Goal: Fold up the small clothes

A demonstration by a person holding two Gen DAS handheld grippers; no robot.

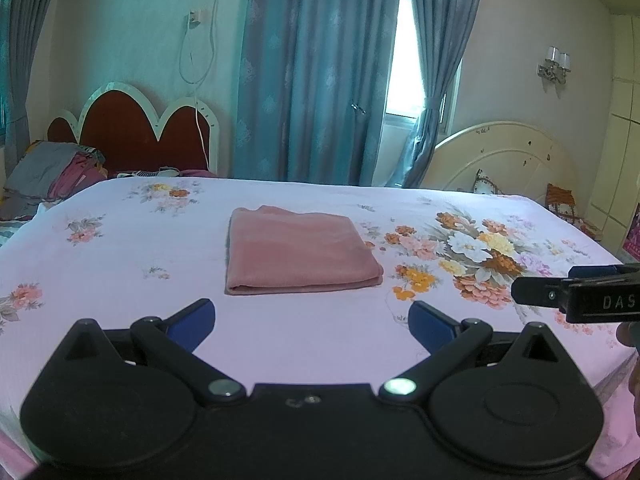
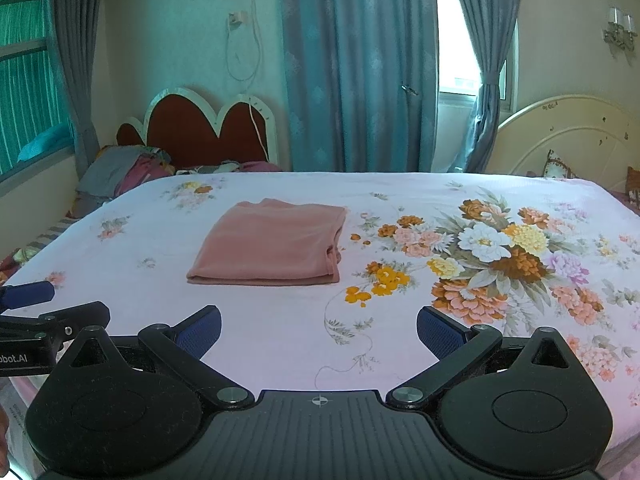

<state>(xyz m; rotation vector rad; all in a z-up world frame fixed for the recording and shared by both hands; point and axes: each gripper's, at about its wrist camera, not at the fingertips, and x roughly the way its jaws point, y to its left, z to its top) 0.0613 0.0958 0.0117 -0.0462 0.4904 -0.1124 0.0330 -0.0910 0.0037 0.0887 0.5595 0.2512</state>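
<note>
A pink garment (image 1: 300, 254) lies folded into a neat rectangle on the floral bedsheet (image 1: 120, 264), near the middle of the bed. In the right wrist view the same pink garment (image 2: 272, 248) sits ahead and to the left. My left gripper (image 1: 312, 322) hangs open just short of the garment's near edge, nothing between its blue pads. My right gripper (image 2: 318, 328) is open too, over bare sheet to the right of the garment. Each gripper shows at the edge of the other's view.
The bed has a large flower print (image 2: 492, 256) on its right half. A red scalloped headboard (image 1: 148, 132) and a heap of clothes (image 1: 52, 178) lie at the far left. A cream round headboard (image 1: 504, 156) stands far right. Blue curtains (image 1: 316, 80) hang behind.
</note>
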